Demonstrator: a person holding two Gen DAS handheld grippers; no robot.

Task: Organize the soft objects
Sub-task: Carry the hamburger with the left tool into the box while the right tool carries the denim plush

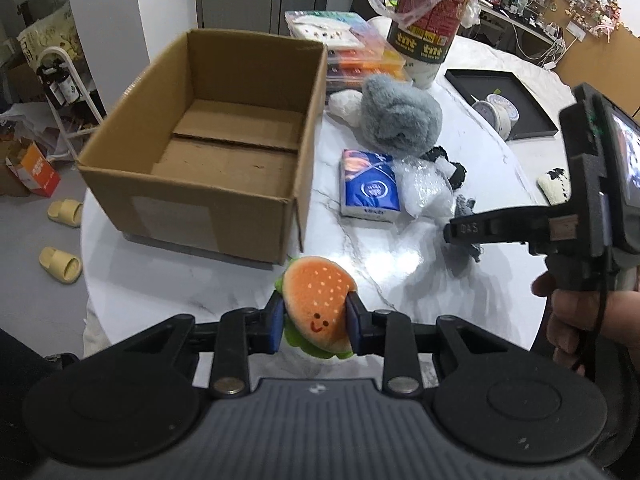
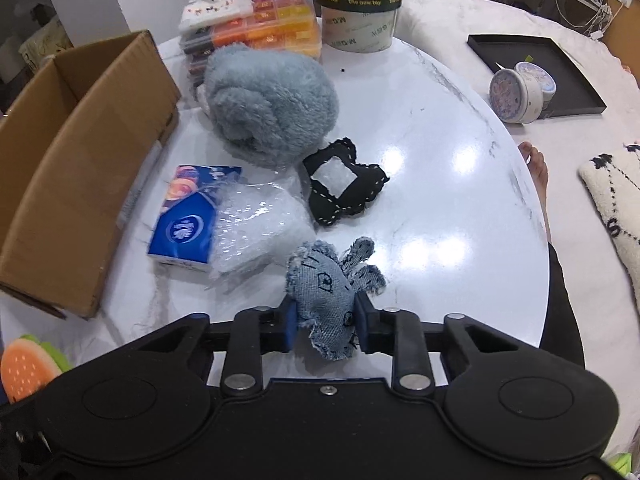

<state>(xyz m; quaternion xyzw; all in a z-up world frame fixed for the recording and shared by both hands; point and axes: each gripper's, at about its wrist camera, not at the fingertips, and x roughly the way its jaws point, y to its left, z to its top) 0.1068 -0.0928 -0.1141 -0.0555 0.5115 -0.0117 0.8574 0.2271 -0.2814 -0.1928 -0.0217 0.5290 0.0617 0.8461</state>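
My left gripper (image 1: 314, 320) is shut on a plush hamburger toy (image 1: 316, 300), held just in front of the open empty cardboard box (image 1: 208, 188). My right gripper (image 2: 326, 322) is shut on a blue denim toy (image 2: 332, 288) above the white marble table (image 2: 440, 200). The right gripper (image 1: 452, 232) also shows in the left wrist view. On the table lie a grey fluffy plush (image 2: 272, 112), a black stitched fabric piece (image 2: 344, 196), a blue tissue pack (image 2: 188, 224) and a clear bubble-wrap bag (image 2: 256, 228). The hamburger toy shows at the right wrist view's lower left (image 2: 28, 368).
A stack of colourful plastic cases (image 2: 260, 20) and a tnt tub (image 2: 360, 4) stand at the table's back. A black tray (image 2: 560, 64) with round tins (image 2: 520, 92) lies at right. Yellow slippers (image 1: 60, 264) lie on the floor at left.
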